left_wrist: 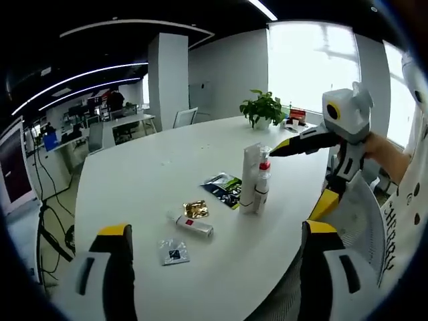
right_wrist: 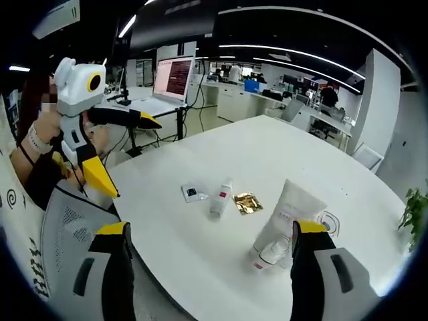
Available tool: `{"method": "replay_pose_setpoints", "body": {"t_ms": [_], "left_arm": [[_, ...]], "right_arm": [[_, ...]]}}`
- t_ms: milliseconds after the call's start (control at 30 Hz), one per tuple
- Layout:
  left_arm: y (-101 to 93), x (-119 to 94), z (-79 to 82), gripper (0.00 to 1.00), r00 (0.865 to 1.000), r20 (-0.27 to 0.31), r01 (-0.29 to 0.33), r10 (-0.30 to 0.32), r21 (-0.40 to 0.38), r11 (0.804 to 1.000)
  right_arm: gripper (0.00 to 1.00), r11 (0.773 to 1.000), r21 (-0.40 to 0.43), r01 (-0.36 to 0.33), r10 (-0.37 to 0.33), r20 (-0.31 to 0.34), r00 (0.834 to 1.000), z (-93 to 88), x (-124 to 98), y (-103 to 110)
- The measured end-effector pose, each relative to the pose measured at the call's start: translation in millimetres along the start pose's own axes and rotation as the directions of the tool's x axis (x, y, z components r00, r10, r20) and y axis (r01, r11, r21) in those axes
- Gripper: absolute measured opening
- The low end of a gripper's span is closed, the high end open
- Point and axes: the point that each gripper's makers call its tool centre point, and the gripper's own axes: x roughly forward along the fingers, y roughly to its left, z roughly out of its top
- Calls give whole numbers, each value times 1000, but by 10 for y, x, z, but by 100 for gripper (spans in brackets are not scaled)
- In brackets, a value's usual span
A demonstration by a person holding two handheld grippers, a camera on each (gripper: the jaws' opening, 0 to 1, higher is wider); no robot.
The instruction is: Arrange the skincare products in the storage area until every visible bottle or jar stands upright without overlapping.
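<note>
A tall white tube (left_wrist: 250, 175) stands upright on the white table (left_wrist: 147, 174), with a small red-capped bottle (left_wrist: 263, 182) close beside it. A white bottle with a red label (left_wrist: 194, 225) lies on its side, next to a gold sachet (left_wrist: 195, 208) and a small clear sachet (left_wrist: 174, 252). My left gripper (left_wrist: 217, 231) is open and held above the table's near edge, holding nothing. My right gripper (left_wrist: 294, 184) comes in from the right, open, close to the tube. From the other side I see the tube (right_wrist: 289, 210), small bottle (right_wrist: 271, 253), lying bottle (right_wrist: 221, 197) and both open grippers (right_wrist: 212, 231) (right_wrist: 137, 159).
A dark green packet (left_wrist: 224, 187) lies flat behind the tube. A potted plant (left_wrist: 262, 107) and small items stand at the table's far end. A mesh office chair (right_wrist: 70, 227) is at the near edge beside a person's sleeve (right_wrist: 17, 221). A laptop (right_wrist: 170, 83) sits on another desk.
</note>
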Motion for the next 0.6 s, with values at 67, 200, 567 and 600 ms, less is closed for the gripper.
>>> {"method": "replay_pose_setpoints", "body": {"t_ms": [67, 200, 567, 600], "left_arm": [[12, -14, -38, 99, 1000, -12, 4, -4, 6, 1000], [34, -23, -59, 99, 1000, -7, 18, -18, -10, 1000], [55, -1, -127, 99, 999, -36, 32, -31, 33, 999], [61, 1, -130, 99, 999, -36, 30, -29, 34, 999]], "right_arm": [[99, 1000, -1, -17, 17, 0, 1000, 16, 73, 64], [97, 999, -17, -47, 47, 1, 999, 27, 239, 121], [93, 994, -35, -100, 97, -76, 992, -133, 703, 93], [93, 994, -36, -103, 100, -85, 991, -146, 747, 89]]}}
